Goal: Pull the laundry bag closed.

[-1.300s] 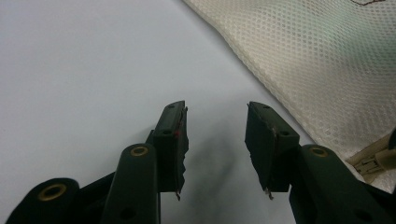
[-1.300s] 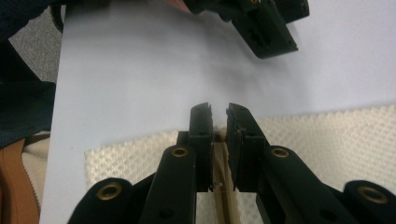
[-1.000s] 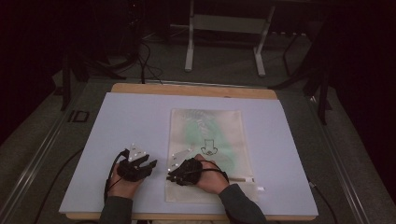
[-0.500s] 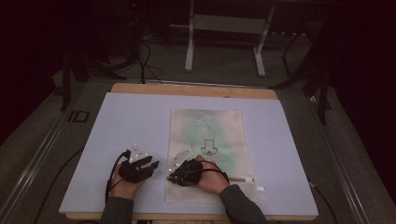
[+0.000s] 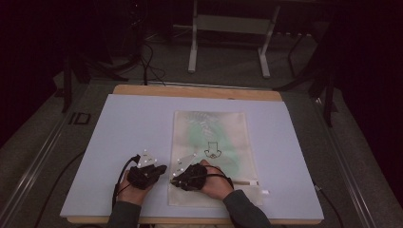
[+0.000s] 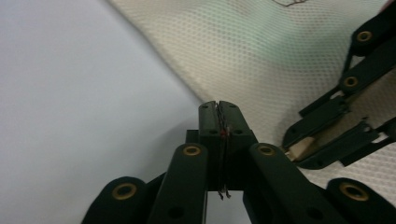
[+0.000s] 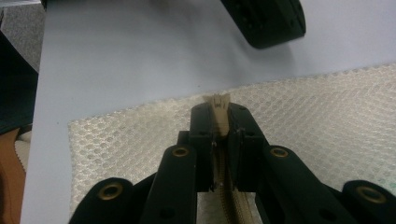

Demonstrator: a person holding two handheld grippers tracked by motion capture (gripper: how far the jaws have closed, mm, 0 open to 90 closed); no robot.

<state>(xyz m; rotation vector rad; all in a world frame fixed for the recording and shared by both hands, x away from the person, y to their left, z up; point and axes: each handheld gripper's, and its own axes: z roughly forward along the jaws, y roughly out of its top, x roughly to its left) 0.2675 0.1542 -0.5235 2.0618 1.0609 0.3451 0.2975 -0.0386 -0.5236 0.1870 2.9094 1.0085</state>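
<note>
From the high view, the mesh laundry bag (image 5: 213, 156) lies flat on the white mat (image 5: 123, 128), long axis running away from you. Your right gripper (image 5: 177, 176) sits on its near left corner; your left gripper (image 5: 160, 168) is just beside that edge, jaws having just closed.

In the left gripper view, your jaws are pressed together on the bag's very edge (image 6: 219, 103), it seems; little fabric shows between them.

In the right gripper view, your right gripper pinches the beige zipper tape (image 7: 218, 103), the zipper line running back toward you. Nothing blocks the pull.
</note>
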